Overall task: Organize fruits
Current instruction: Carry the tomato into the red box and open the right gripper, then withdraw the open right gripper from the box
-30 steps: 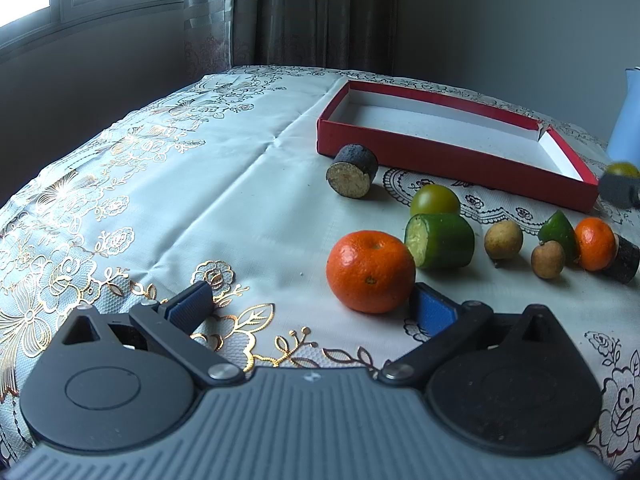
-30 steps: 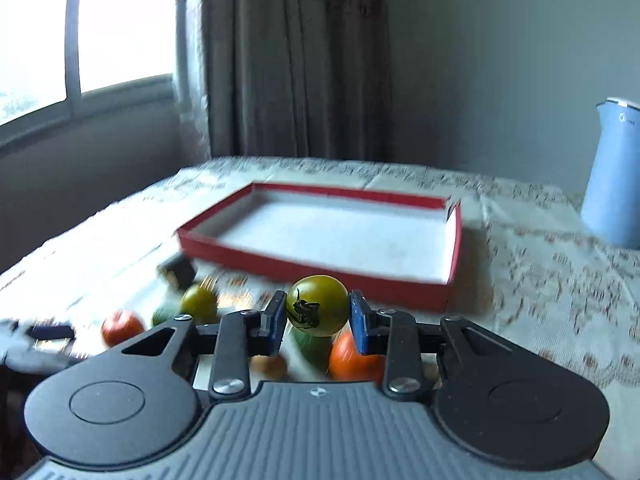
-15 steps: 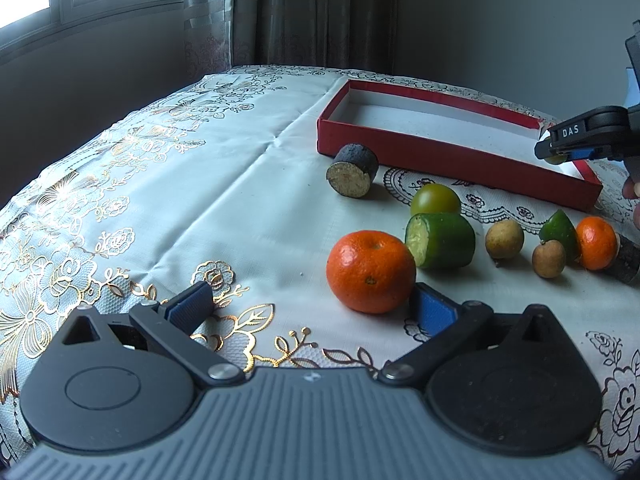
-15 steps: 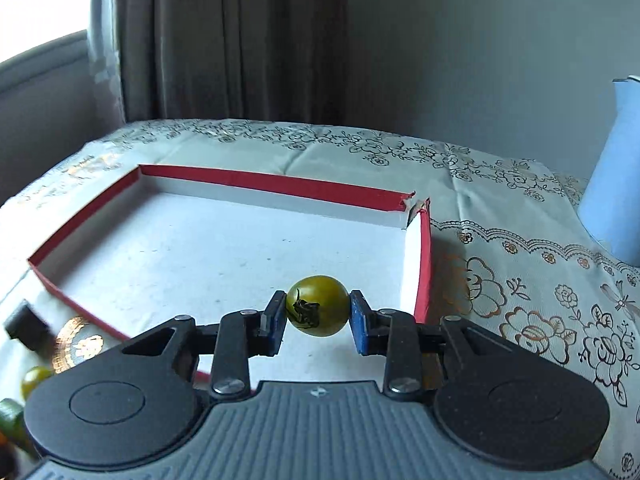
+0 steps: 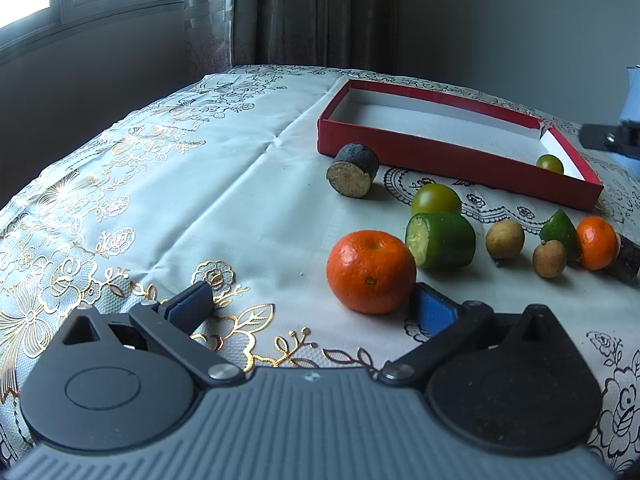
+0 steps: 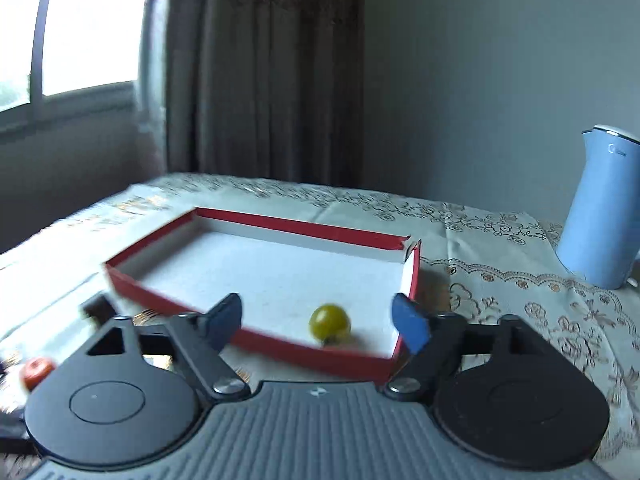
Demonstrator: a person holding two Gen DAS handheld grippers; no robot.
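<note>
Released since half a second ago, the small green tomato is sitting in the shallow red cardboard tray's near corner; my right gripper is gaping empty, my left gripper is spread wide beside the round orange tangerine.

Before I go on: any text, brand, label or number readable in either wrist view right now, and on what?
Blue kettle: a small logo mark and word near the top, too blurred and small to read.
Left gripper and right gripper: a tiny pale emblem on each grey body, not legible.
Red tray, fruits and tablecloth: no writing, only floral print.
</note>
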